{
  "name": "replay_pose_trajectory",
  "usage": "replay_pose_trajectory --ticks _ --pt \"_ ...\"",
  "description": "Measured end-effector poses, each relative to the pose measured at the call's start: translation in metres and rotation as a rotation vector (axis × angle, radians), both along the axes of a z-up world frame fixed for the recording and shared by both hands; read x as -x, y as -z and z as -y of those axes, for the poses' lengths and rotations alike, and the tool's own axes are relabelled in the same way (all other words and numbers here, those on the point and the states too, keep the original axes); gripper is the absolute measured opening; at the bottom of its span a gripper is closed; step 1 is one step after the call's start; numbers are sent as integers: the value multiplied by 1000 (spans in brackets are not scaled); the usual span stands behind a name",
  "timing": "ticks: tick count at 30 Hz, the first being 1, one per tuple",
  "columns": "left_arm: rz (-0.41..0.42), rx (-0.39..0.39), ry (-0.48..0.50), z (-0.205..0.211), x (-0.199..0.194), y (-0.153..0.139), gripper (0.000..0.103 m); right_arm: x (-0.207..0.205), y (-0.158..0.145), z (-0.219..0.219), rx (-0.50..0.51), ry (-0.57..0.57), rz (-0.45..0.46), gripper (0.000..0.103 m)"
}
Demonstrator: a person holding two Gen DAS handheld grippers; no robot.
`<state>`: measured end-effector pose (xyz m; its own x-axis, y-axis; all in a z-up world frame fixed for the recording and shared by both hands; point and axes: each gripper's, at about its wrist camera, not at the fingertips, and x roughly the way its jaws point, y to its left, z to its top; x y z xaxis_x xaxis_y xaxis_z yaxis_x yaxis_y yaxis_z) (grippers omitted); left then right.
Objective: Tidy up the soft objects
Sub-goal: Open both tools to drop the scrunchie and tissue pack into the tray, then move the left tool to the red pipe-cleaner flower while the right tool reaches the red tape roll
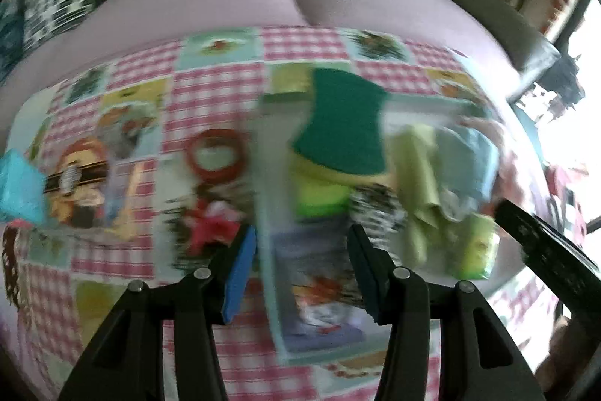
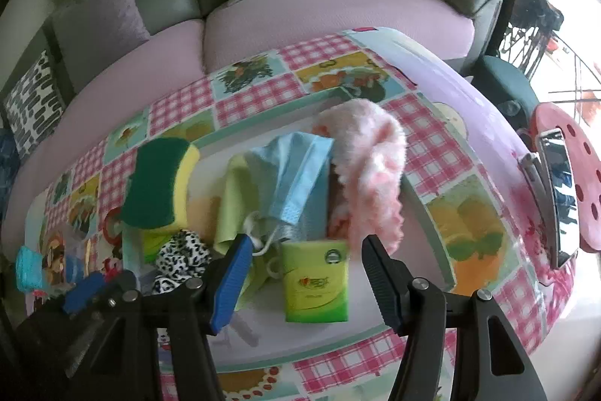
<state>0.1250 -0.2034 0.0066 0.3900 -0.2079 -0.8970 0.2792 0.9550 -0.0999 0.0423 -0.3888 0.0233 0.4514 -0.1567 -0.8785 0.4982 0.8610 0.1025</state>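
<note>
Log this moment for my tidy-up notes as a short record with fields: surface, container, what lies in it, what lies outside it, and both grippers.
surface: table under a patchwork checked cloth
container: shallow white tray
in tray: fluffy pink cloth, blue face mask, pale green cloth, green tissue packet, leopard-print fabric piece
sponge: green-and-yellow sponge at the tray's left edge
outside tray: red ring on the cloth
left gripper: open, empty
right gripper: open, over the tissue packet

Tray (image 2: 424, 202) crowded; bare tablecloth (image 2: 477, 213) beside it.
</note>
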Motion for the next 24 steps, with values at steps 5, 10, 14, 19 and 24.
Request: replay_pose_trajectory --ticks 5,10,14,19,24 --pt "4 -38 -103 -34 -12 5 62 -7 -2 -17 5 -49 4 65" --pt "13 -35 -173 -61 -18 5 83 -18 -5 -43 23 -116 11 86" --pt "28 -41 -242 -84 -21 3 86 -23 -8 -61 27 -169 28 87" --pt "41 -22 -324 -113 -24 -1 87 -30 -6 -82 50 -217 22 100" --pt "37 -7 -360 -129 -25 -2 87 -34 -5 -101 34 -276 41 103"
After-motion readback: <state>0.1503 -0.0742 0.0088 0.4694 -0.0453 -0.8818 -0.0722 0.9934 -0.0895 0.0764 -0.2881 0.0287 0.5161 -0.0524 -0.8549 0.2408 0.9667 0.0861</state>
